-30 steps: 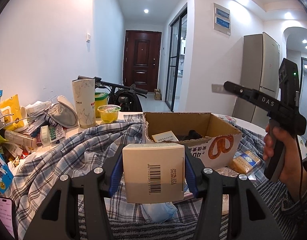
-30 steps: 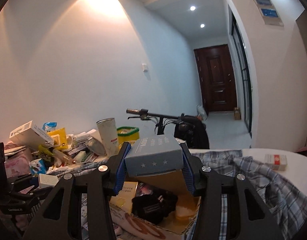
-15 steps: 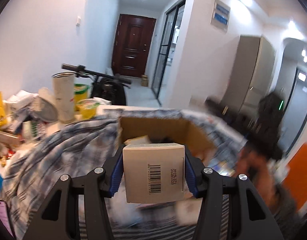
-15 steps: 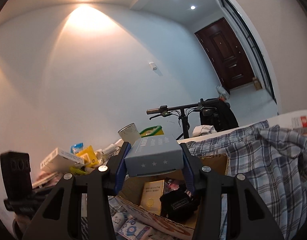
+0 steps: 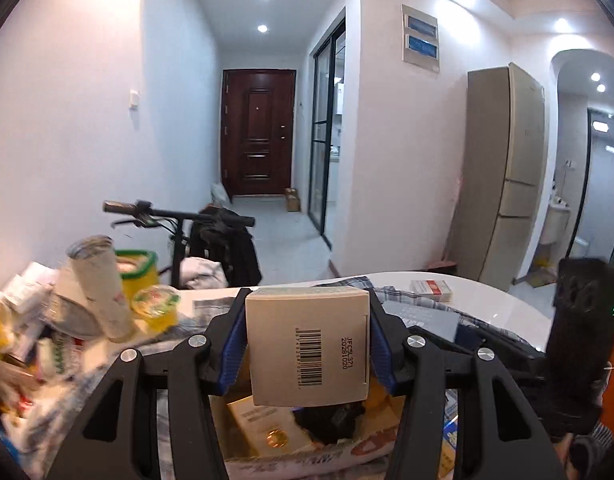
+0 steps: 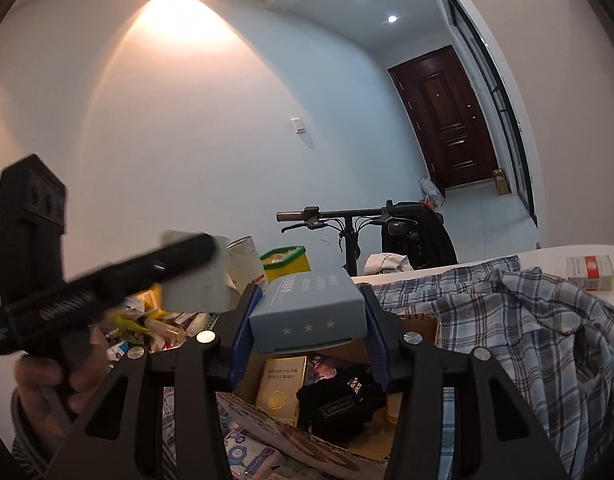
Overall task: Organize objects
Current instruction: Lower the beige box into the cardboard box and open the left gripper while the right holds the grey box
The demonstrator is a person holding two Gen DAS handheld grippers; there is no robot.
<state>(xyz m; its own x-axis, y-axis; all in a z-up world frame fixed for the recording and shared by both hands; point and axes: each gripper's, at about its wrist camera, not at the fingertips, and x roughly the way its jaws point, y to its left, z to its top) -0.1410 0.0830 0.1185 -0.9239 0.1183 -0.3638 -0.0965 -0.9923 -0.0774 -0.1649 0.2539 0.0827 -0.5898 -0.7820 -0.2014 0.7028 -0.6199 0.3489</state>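
Both tools are clamping boxes, the left tool [image 5: 307, 340] gripping a beige barcoded box [image 5: 307, 350] and the right tool [image 6: 307, 320] a blue starred box [image 6: 307, 312], so each should be lowering squarely over the open cardboard box [image 6: 307, 436] low in frame before releasing.

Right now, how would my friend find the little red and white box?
Find the white table with the plaid shirt heaped on it. Past the shirt's far edge, on bare tabletop, the red and white box lies alone. The other boxes sit in the fingers or the carton; this one touches nothing.
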